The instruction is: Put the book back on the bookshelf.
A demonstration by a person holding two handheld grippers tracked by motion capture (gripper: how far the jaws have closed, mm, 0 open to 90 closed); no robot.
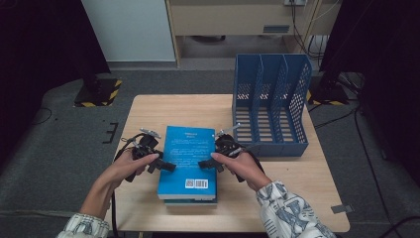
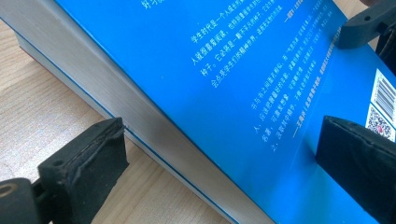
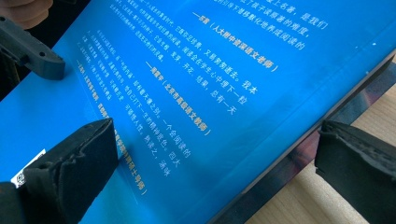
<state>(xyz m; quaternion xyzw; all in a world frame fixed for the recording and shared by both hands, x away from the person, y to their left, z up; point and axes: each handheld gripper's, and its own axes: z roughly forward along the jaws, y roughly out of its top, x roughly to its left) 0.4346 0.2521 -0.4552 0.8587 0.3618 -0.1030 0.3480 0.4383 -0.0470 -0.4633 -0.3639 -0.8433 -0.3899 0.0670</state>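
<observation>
The book [image 1: 188, 162] lies on another book on the worktop [image 1: 148, 111], left of the file rack [image 1: 270, 106], between both tongs

Both grippers, left gripper [image 1: 167, 166] and right gripper [image 1: 204, 164], were black, with thick dark jaw pads, silvery top plates and trailing black cables. White, blue-patterned sleeves [image 1: 289, 210] covered the lower-frame forearms.
</observation>
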